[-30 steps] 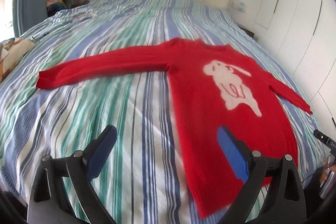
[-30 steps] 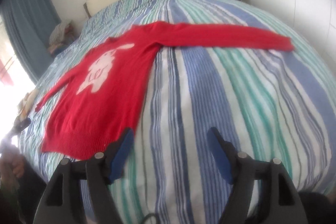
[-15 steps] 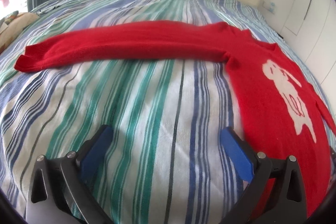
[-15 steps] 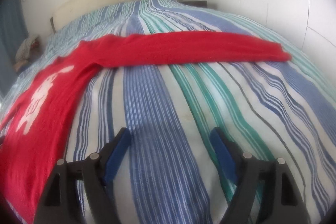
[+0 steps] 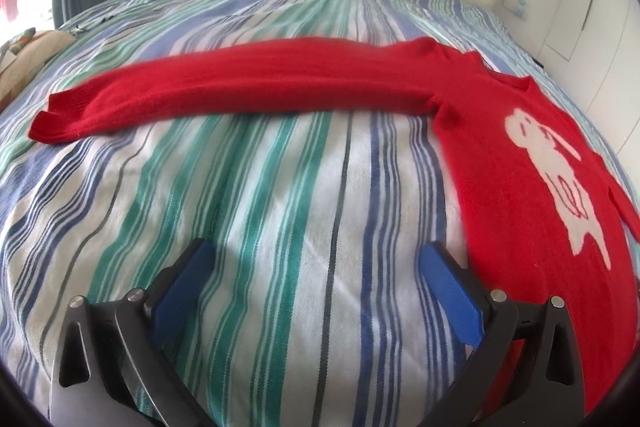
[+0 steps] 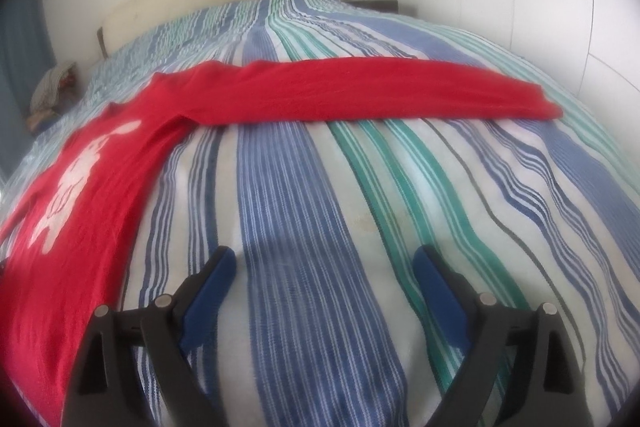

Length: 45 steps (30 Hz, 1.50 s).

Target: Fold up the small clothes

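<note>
The left gripper [image 5: 316, 263] is holding its blue fingers [image 5: 452, 295] spread wide over the bare striped bed cover [image 5: 280, 195]. The right gripper [image 6: 324, 267] has just been opening its fingers, nothing between them. The red knitted sweater with a white animal figure [image 5: 500, 155] is lying flat farther on the bed, both sleeves stretched out.

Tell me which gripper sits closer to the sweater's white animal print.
Left. The left gripper hovers open over striped bedding with the red sweater body beside its right finger, the white print just beyond. The right gripper stands farther from it.
</note>
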### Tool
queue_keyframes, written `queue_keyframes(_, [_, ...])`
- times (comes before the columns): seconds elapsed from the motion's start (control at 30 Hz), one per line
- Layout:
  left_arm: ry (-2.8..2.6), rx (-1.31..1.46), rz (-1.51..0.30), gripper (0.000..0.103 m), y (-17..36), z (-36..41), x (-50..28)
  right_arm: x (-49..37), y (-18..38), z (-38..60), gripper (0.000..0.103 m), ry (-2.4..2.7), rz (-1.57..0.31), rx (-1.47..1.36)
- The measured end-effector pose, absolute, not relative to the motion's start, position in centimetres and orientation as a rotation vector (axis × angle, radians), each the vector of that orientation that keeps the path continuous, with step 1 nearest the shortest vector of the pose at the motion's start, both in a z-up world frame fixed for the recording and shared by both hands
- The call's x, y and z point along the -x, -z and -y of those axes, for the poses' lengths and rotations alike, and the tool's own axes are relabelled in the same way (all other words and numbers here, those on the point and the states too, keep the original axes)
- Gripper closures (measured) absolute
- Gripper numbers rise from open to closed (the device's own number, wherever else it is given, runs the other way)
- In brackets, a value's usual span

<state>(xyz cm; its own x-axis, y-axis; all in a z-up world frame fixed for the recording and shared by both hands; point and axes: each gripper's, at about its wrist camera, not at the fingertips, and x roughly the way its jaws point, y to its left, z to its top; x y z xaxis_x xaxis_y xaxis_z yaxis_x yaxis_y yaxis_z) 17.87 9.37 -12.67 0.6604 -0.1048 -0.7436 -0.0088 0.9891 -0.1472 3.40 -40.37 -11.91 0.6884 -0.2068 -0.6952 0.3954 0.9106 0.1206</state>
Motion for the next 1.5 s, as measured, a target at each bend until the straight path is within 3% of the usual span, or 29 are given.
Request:
queue_keyframes(1.37, [0.016, 0.041, -0.890, 0.000, 12.8, -8.3, -18.0, -4.1, 11.9, 39.8, 0.006, 0.342, -0.782, -0.247])
queue_keyframes(1.5, [0.072, -0.009, -0.982, 0.000, 12.6, -8.0, -18.7, -3.7, 10.1, 41.8, 0.007, 0.258, -0.777, -0.367])
